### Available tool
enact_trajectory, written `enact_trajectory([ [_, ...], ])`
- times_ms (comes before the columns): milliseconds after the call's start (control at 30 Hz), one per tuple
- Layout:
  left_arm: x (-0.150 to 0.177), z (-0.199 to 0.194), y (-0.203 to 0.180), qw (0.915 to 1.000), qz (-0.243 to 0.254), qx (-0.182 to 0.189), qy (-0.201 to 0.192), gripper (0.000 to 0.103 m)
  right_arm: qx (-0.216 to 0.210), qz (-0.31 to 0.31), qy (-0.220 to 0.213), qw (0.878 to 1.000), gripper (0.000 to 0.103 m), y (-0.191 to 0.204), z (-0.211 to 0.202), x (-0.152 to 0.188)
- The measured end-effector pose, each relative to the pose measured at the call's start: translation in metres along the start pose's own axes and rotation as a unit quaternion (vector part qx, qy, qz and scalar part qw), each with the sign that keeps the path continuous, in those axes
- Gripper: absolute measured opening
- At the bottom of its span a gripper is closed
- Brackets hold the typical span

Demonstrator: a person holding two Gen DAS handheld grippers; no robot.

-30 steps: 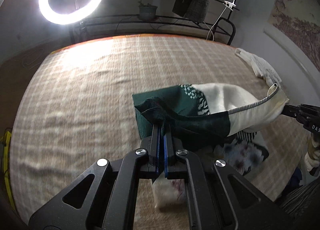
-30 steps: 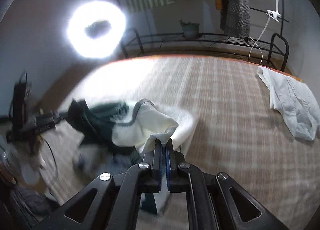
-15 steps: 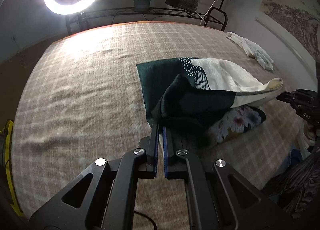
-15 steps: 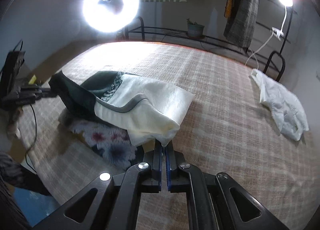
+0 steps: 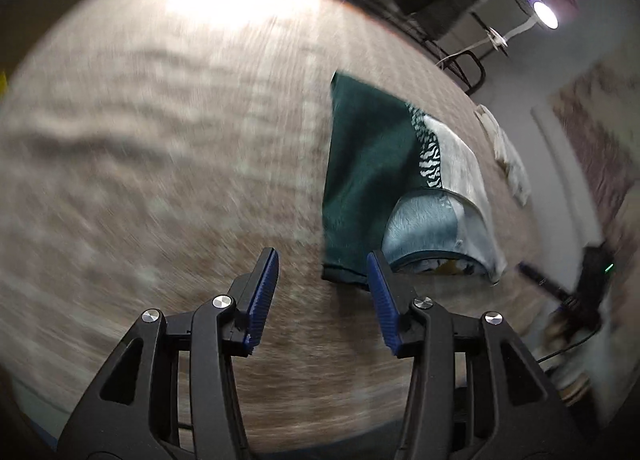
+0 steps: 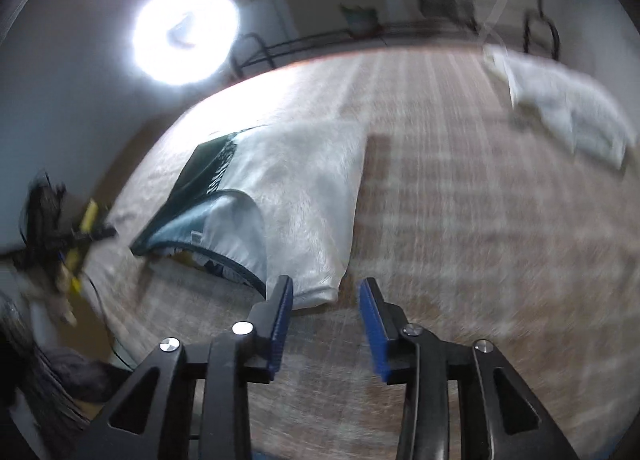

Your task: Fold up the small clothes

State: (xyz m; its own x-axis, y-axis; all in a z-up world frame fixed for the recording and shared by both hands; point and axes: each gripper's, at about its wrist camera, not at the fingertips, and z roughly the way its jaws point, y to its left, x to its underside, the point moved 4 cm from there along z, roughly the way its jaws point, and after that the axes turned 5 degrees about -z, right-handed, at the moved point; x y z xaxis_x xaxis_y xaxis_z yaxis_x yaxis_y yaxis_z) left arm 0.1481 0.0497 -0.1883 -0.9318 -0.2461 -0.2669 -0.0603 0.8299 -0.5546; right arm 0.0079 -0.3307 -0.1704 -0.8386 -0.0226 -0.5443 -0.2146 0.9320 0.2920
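The green-and-cream garment lies flat on the plaid bed cover, its long axis running away from both cameras, dark green half on the left, cream half on the right. Its near hem faces the claws, and a curved opening there shows the pale lining. The left claw has just been opening; its jaws stand partly apart with nothing between them, the green corner just beyond. The right claw has likewise just been opening and holds nothing, the cream corner just beyond its left finger. A white cloth lies well apart, far right.
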Motion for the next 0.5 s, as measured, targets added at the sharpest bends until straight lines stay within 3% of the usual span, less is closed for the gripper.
enact_trajectory([
  [167, 0.001, 0.017, 0.010, 0.9975, -0.062, 0.030, 0.018, 0.046, -0.059, 0.097, 0.023, 0.993, 0.038, -0.020, 0.021, 0.010],
  [233, 0.001, 0.020, 0.009, 0.9966, -0.068, 0.044, 0.016, 0.029, -0.072, 0.121, 0.030, 0.990, 0.036, -0.025, 0.028, 0.014],
  [267, 0.001, 0.021, 0.007, 0.9966, -0.066, 0.047, 0.016, 0.006, -0.080, 0.128, 0.032, 0.988, 0.032, -0.026, 0.031, 0.016],
  [333, 0.001, 0.022, -0.001, 0.9973, -0.056, 0.046, 0.013, 0.004, -0.100, 0.139, 0.036, 0.985, 0.025, -0.026, 0.037, 0.017],
  [433, 0.000, 0.014, -0.016, 0.9984, -0.036, 0.042, -0.003, 0.003, -0.124, 0.142, 0.034, 0.982, 0.005, -0.019, 0.040, 0.017],
  [500, 0.001, 0.002, -0.025, 0.9985, -0.022, 0.046, -0.017, 0.002, -0.117, 0.133, 0.023, 0.984, 0.000, -0.014, 0.034, 0.011],
])
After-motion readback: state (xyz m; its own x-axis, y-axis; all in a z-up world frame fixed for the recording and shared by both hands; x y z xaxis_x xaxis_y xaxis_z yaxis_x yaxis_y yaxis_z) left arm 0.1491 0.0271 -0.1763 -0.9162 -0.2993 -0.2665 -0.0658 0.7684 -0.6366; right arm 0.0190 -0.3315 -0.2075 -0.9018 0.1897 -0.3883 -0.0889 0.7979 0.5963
